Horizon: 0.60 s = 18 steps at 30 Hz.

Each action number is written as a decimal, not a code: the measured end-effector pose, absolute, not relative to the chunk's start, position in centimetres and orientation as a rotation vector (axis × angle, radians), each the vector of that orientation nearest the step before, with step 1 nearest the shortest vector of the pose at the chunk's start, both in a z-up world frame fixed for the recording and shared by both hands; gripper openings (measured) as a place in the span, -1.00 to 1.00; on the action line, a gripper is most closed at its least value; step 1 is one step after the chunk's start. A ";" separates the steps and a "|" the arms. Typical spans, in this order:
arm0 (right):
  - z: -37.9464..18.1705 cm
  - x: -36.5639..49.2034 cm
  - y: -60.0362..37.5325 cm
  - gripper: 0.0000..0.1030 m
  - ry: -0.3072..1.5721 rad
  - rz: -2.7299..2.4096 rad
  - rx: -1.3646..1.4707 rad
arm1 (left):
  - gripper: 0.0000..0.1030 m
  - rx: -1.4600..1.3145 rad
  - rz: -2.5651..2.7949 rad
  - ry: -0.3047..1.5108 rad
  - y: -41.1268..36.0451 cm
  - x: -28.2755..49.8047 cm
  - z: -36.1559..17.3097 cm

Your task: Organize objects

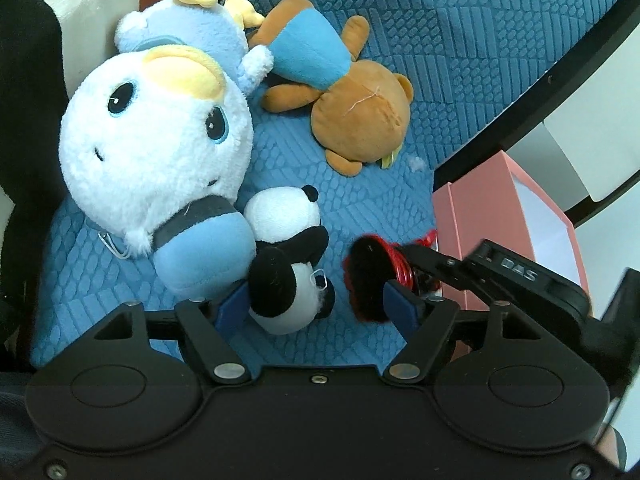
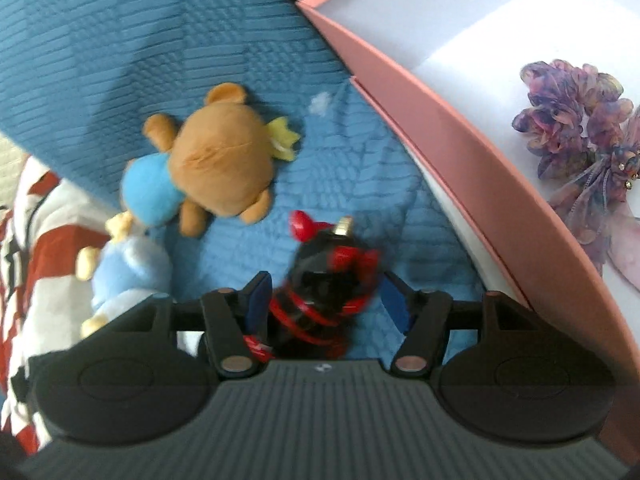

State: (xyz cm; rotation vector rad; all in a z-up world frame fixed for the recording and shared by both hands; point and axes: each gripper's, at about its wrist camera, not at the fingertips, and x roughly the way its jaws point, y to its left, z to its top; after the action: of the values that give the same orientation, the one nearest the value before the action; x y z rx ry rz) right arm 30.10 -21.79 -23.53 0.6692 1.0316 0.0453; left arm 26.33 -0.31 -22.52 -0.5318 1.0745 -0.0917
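Note:
Several plush toys lie on a blue quilted cover (image 1: 460,40). My left gripper (image 1: 316,308) is open, its blue pads either side of a small panda plush (image 1: 288,276); the left pad touches it. A large white and blue plush (image 1: 160,152) lies beside it, a brown bear (image 1: 352,120) farther off. My right gripper (image 2: 324,304) is open around a black and red hair accessory (image 2: 324,280), which also shows in the left wrist view (image 1: 372,276). The brown bear (image 2: 220,168) lies ahead of it.
A pink box (image 2: 460,152) with a white inside stands at the right and holds a purple fabric flower piece (image 2: 576,120). The box also shows in the left wrist view (image 1: 492,216). A red and white cloth (image 2: 36,248) lies at the left.

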 end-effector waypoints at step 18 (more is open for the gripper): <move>-23.5 31.7 -20.8 0.09 1.028 0.181 0.567 | 0.53 -0.514 -0.091 1.065 -0.5 25.8 -22.2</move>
State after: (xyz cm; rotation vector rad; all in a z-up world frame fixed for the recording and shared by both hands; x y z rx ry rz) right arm 31.68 -20.83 -23.45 0.5672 1.0280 0.1808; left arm 25.85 -0.49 -22.18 -0.5137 1.0650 -0.0907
